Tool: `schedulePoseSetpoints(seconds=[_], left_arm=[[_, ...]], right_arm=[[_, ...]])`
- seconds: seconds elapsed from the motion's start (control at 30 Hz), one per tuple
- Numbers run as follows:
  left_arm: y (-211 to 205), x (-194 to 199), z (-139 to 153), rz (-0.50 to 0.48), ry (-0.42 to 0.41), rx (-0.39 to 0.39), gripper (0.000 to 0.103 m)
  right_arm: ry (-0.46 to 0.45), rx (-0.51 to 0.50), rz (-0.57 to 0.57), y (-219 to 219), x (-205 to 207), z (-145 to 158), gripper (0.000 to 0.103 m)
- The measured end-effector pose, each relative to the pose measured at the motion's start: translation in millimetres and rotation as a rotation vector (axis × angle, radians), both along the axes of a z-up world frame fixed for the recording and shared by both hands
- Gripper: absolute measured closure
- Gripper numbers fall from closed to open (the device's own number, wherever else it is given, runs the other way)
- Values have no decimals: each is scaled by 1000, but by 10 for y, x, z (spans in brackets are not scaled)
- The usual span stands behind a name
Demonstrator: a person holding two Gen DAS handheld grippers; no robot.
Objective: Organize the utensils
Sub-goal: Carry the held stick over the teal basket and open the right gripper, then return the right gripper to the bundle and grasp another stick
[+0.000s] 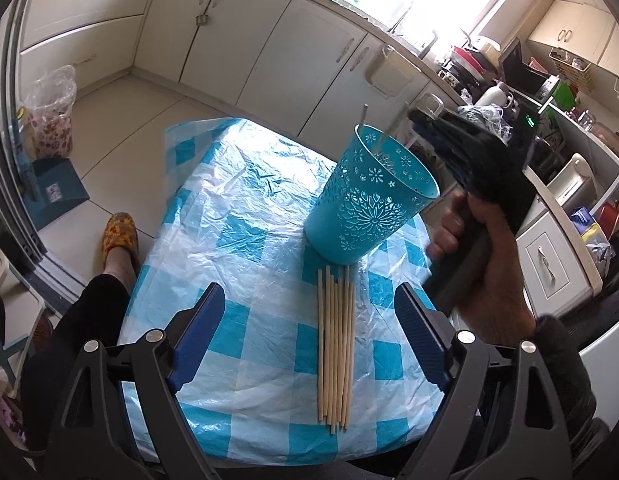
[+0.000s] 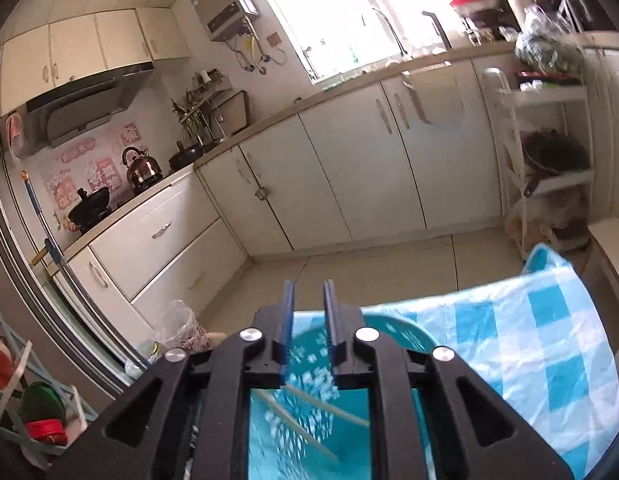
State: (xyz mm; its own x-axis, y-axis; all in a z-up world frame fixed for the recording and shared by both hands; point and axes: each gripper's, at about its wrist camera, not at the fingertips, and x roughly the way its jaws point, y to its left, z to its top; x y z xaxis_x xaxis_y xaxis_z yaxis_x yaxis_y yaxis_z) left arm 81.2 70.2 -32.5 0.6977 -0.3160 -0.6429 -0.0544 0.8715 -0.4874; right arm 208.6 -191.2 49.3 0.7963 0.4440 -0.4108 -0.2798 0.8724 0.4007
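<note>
Chopsticks [image 1: 335,354], slender pale wood, beside perforated turquoise cup [image 1: 369,196].

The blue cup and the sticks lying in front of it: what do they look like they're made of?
Blue cup: thin painted metal or perhaps plastic, matte, with cut-through flower holes. Sticks: pale bare wood or bamboo, unfinished, straight and thin, like chopsticks.
</note>
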Motion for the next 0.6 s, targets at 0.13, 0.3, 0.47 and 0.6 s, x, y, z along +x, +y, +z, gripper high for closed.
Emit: schedulePoseSetpoints(seconds=[0.13, 0.3, 0.47, 0.6], left_arm=[[28, -20, 24, 6, -6, 13, 20], [27, -46, -40, 10, 8, 33, 19], [-87, -54, -164, -14, 44, 70, 19], [-151, -94, -238, -28, 69, 93, 19]], right_arm=[[-19, 14, -9, -164, -488, 67, 73], [136, -117, 5, -185, -1092, -346, 67], [369, -200, 32, -85, -1211, -1071, 79], [423, -222, 11, -9, -1099, -1295, 84]])
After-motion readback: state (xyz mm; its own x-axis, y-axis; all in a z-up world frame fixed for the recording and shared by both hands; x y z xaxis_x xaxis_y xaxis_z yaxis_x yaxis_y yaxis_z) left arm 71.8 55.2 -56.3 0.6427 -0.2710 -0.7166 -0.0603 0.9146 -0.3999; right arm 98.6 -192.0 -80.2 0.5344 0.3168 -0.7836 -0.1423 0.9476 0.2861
